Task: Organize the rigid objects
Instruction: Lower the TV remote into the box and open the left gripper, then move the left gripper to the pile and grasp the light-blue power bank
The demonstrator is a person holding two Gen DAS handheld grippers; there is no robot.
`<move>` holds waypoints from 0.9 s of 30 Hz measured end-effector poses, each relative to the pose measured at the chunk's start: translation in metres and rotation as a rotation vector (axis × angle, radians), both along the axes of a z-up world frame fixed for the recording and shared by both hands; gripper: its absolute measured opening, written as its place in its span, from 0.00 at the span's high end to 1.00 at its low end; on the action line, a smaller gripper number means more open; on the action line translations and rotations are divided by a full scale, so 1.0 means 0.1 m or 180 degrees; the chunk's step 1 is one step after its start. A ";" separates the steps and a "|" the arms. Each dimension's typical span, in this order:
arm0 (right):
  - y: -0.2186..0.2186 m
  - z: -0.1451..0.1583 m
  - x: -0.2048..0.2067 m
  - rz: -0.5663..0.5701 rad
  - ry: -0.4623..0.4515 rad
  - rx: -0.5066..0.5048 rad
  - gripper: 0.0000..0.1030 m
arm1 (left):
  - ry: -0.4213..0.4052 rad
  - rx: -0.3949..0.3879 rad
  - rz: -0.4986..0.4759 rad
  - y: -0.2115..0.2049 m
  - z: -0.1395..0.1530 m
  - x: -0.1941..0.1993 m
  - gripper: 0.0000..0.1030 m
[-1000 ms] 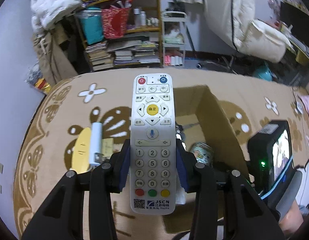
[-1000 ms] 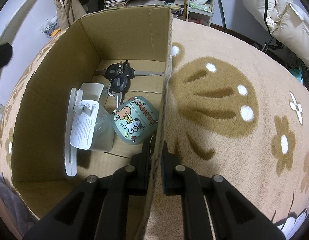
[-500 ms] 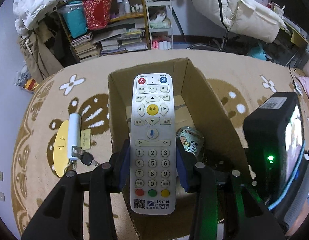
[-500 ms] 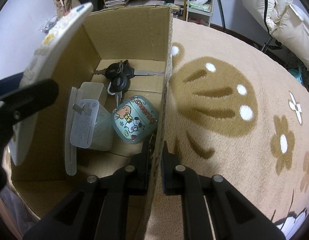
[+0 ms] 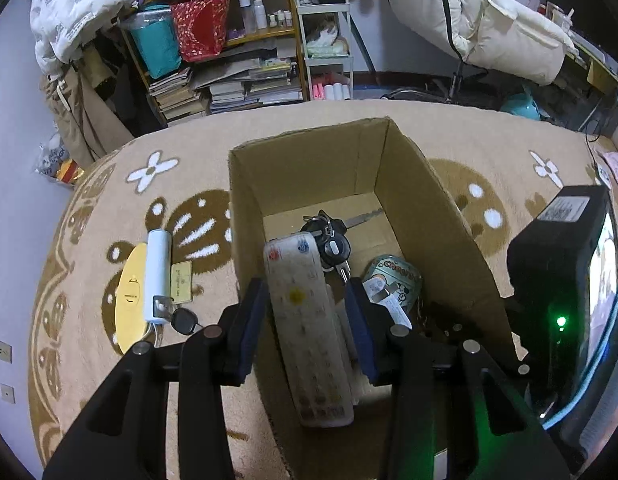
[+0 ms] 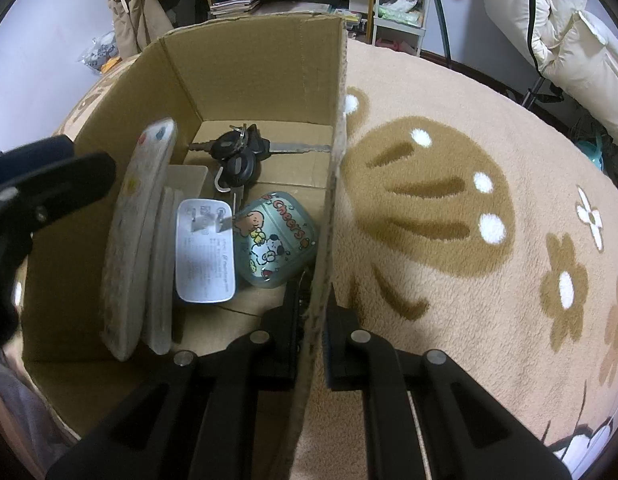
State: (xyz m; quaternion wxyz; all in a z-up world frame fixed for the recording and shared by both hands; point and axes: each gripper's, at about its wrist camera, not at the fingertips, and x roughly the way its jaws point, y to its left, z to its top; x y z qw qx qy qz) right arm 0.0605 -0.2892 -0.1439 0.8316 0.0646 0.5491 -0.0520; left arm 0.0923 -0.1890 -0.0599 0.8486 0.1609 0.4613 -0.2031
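The remote [image 5: 307, 332] lies blurred inside the cardboard box [image 5: 309, 160], long axis along the left gripper [image 5: 309, 320], whose spread jaws grip nothing; the right gripper [image 6: 313, 332] pinches the box's wall.

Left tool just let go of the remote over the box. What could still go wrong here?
1. The remote stands on edge by the box's left wall; it may topple onto the charger and keys.
2. The left tool is open around it; withdrawing could snag it.
3. The right tool pinches the right wall; releasing could shift the box.
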 end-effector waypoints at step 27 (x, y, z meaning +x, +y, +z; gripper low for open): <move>0.01 -0.01 -0.01 -0.0002 0.0007 0.0021 0.89 | -0.0168 -0.0109 0.0634 0.91 0.21 0.63 0.01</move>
